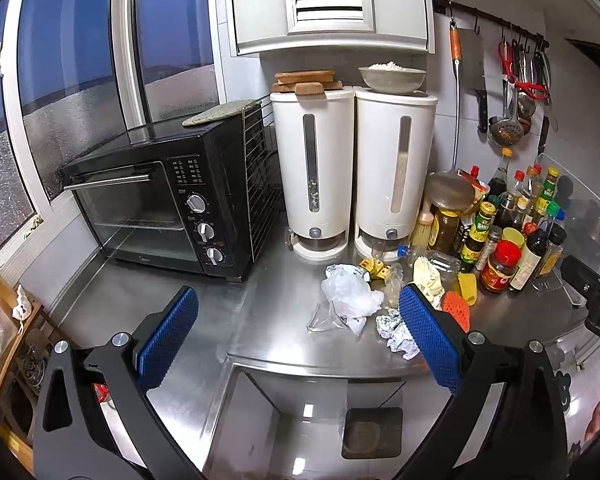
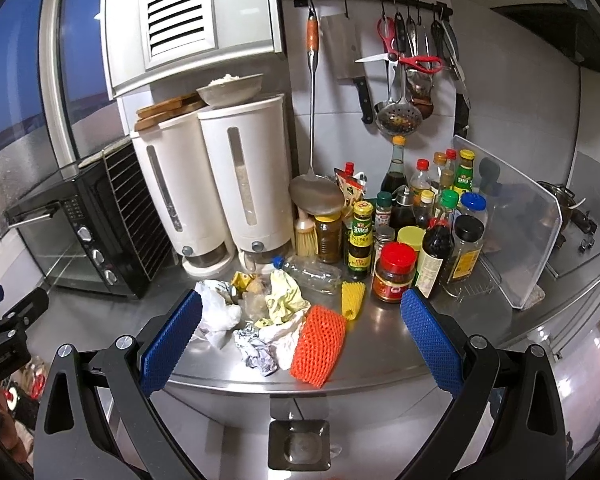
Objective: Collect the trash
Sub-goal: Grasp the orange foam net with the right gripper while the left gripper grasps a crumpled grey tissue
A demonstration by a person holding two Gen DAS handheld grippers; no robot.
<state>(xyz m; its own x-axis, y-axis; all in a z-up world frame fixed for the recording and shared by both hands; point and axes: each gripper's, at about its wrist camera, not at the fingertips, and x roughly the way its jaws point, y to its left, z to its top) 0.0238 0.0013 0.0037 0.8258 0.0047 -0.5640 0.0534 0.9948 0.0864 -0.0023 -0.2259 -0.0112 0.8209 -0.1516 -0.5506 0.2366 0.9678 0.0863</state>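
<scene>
We hold our left gripper (image 1: pixel 298 330) and right gripper (image 2: pixel 302 334) wide apart and empty above the near edge of a steel counter (image 2: pixel 380 344), where the trash pile (image 2: pixel 276 320) of crumpled wrappers, foil and foam netting lies before two white dispensers (image 2: pixel 220 188).

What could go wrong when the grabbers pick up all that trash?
1. The trash pile lies close to the crowded sauce bottles; a wide-open right gripper reaching for the yellow foam net might knock the red-lidded jar over.
2. The orange foam net and crumpled foil sit near the counter edge, so a nudge could push them off.
3. The empty plastic bottle lies on its side and may roll.
</scene>
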